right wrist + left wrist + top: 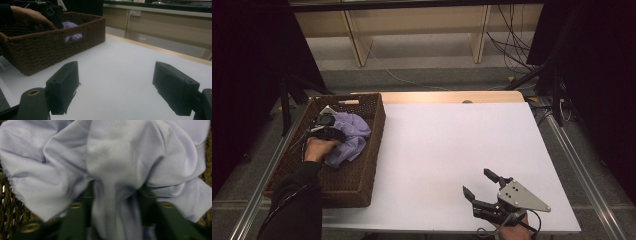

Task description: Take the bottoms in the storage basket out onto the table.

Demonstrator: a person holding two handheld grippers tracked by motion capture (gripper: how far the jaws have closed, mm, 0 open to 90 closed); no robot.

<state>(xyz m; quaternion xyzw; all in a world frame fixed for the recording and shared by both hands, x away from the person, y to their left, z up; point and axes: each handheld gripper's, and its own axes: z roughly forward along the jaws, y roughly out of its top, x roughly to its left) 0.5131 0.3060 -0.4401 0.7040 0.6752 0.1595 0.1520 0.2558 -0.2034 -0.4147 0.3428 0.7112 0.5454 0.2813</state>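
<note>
A crumpled lavender cloth (350, 136) lies in the far half of a brown wicker basket (362, 186) at the table's left. My left gripper (326, 128) reaches down into the basket, held by a hand in a dark sleeve. In the left gripper view its two jaws stand close on either side of a bunched fold of the cloth (115, 157), and the left gripper (116, 193) pinches that fold. My right gripper (474, 181) rests low over the white table (452, 145) near the front right, jaws wide apart, nothing between them (115, 85).
The basket (50, 47) sits left of the right gripper, with the cloth (71, 31) showing through its handle slot. A wooden strip (452, 97) runs along the table's far edge. Cables and dark stands crowd the floor at the back right.
</note>
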